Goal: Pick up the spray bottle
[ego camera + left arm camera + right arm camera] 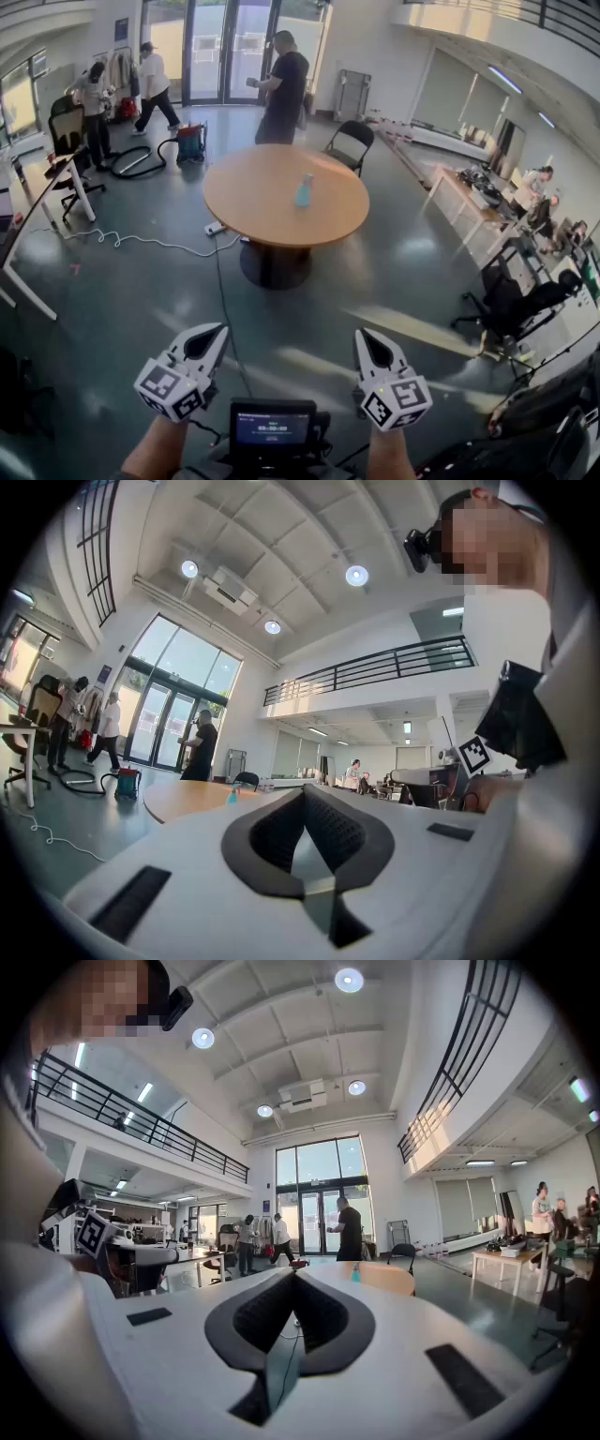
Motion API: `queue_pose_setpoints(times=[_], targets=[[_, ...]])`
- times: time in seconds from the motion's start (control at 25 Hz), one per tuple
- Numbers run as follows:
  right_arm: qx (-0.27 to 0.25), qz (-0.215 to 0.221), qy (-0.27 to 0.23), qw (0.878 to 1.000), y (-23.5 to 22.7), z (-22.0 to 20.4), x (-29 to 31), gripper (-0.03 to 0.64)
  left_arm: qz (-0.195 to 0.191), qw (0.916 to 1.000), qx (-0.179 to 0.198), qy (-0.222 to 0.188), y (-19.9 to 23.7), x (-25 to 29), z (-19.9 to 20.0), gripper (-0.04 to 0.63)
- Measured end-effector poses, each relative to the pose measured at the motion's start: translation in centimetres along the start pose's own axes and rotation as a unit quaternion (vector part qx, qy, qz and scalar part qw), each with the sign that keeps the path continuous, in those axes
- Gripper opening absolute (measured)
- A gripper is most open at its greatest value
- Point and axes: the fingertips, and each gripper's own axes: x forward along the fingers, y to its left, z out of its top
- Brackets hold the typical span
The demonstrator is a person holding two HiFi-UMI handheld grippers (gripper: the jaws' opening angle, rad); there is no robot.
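**Left tongs** [217, 330] and **right tongs** [362, 335]: white moulded shells tapering to a point, each with a black teardrop-shaped recess on its upper face. Seen along the jaws, the recess is lined with black textured padding, and dark rectangular slots are set into the white shell on either side.

**Left marker cube** [172, 389] and **right marker cube** [398, 401]: white, with a black square code on each face, mounted at the rear of each shell.

**Chest unit** [273, 428]: a black box with a small lit screen.

**Clothing and headgear**: bare forearms, a white garment [506, 630], a black pouch [530, 719] and a black head camera [422, 544].
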Motion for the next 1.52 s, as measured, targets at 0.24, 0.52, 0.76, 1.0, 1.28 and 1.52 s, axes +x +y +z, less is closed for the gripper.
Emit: queue_pose_setpoints(times=[0.24, 0.52, 0.76, 1.0, 1.28, 1.52], targets=[[0.005, -0.001, -0.003, 1.0, 0.3, 0.0, 0.0, 0.002, 0.001, 1.0, 0.0, 0.002, 0.2, -0.4, 0.1, 0.003], [0.01, -0.007, -0.009, 1.0, 0.5, 0.1, 0.0, 0.005, -0.003, 1.0, -0.001, 0.002, -0.1, -0.7, -0.2, 0.003], [0.011, -0.008, -0.007, 1.0, 1.3, 0.0, 0.2, 0.005, -0.002, 1.0, -0.007, 0.002, 0.2, -1.4, -0.2, 0.003], [0.012, -0.014, -0.004, 1.0, 1.9, -0.3, 0.4, 0.005, 0.0, 1.0, -0.006, 0.003, 0.9, -2.2, -0.3, 0.003], [0.006, -0.022, -0.003, 1.0, 3.1, -0.3, 0.9, 0.005, -0.006, 0.9999, -0.014, 0.004, 2.1, -2.9, -0.4, 0.003], [-0.007, -0.043, -0.012, 0.999, 4.7, 0.5, 0.9, 0.005, -0.014, 0.9997, -0.021, -0.005, 3.7, -3.7, 0.0, 0.003]])
